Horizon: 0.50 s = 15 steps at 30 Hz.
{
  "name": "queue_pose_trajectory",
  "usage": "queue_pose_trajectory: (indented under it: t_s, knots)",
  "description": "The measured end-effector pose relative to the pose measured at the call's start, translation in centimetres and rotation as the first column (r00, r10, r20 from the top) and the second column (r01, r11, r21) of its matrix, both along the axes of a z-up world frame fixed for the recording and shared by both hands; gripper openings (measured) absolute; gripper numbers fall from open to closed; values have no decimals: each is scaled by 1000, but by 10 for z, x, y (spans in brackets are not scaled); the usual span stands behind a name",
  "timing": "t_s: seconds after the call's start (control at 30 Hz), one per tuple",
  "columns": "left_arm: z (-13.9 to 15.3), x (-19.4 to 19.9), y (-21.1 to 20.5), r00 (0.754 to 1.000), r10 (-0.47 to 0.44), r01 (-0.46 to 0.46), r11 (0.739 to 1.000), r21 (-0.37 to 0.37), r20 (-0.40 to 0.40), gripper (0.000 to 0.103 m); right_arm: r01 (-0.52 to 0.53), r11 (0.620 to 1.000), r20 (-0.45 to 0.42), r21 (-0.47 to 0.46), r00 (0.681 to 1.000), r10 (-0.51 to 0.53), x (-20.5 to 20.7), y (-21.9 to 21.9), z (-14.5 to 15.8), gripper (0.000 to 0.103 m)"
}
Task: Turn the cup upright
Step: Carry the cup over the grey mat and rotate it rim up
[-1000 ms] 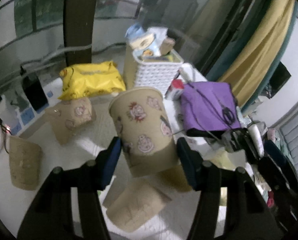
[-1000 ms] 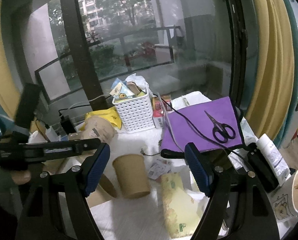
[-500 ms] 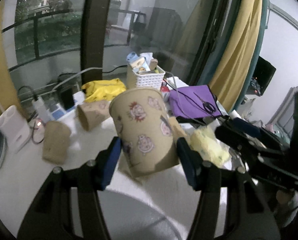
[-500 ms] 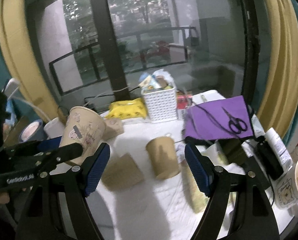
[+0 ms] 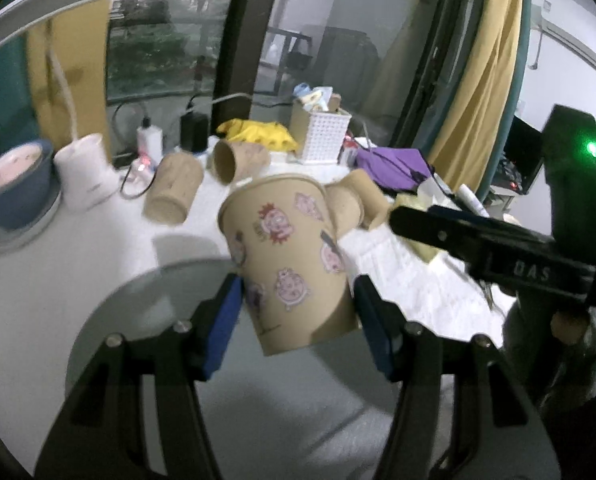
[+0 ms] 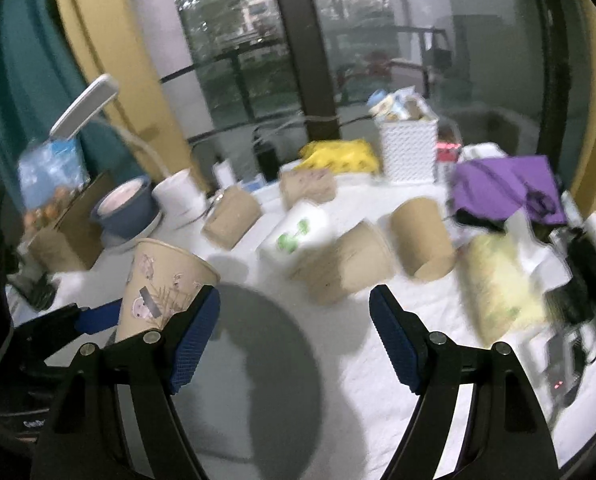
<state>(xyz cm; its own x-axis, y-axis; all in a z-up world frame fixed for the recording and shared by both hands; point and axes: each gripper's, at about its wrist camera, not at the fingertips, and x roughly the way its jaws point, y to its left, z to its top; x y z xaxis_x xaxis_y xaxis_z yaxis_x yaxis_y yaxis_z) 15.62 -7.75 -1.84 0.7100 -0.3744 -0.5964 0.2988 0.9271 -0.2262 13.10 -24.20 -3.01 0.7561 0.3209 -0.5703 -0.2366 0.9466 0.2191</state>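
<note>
White cloth is covering the table [image 5: 77, 280], and dark window frames with yellow curtains are standing behind it. Plain brown paper cups are lying scattered across the cloth — one on its side [image 5: 173, 192] near a white lamp base [image 5: 83, 172], another [image 5: 237, 158] showing its open mouth in front of a yellow bag [image 5: 257, 134]. A white woven basket [image 5: 322, 136] is sitting further back, stuffed with packets, and a purple cloth [image 5: 394, 162] is lying to its right. A blue bowl [image 5: 13, 184] is resting at the table's left edge.

The left gripper [image 5: 298, 312] is clamping the cup [image 5: 285, 264], a tan paper one printed with small pink cartoon faces. Its blue pads are pressing the lower wall on both sides. The cup is being held above a grey round mat [image 5: 145, 320], mouth up and leaning slightly to the left, its base not visibly touching anything. In the right wrist view the same cup [image 6: 161, 284] is showing at the left, rim uppermost, with the left gripper's blue pad [image 6: 97, 314] against its side.

The right gripper [image 6: 293, 336] is hanging with its jaws spread wide and nothing between them — the grey mat [image 6: 265, 360] is lying below the gap. Beyond it, a white cup with a green print [image 6: 298, 232] is lying on its side among brown ones [image 6: 422, 236]. In the left wrist view the right gripper's black body [image 5: 498, 248] is reaching in from the right.
</note>
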Motion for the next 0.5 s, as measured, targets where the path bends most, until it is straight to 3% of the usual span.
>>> queue_pose_trajectory:
  t_s: [0.23,0.5]
  knots:
    - [-20,-51,23,999,17,-17,1000,-15,34,59,-64,995,-50,79,996,68,-27,24,-21,80]
    - [-22,-99,34,994,11,-9,1000,-16,113,59,-134,985,-22,113,990,137,-63,51,-11,80]
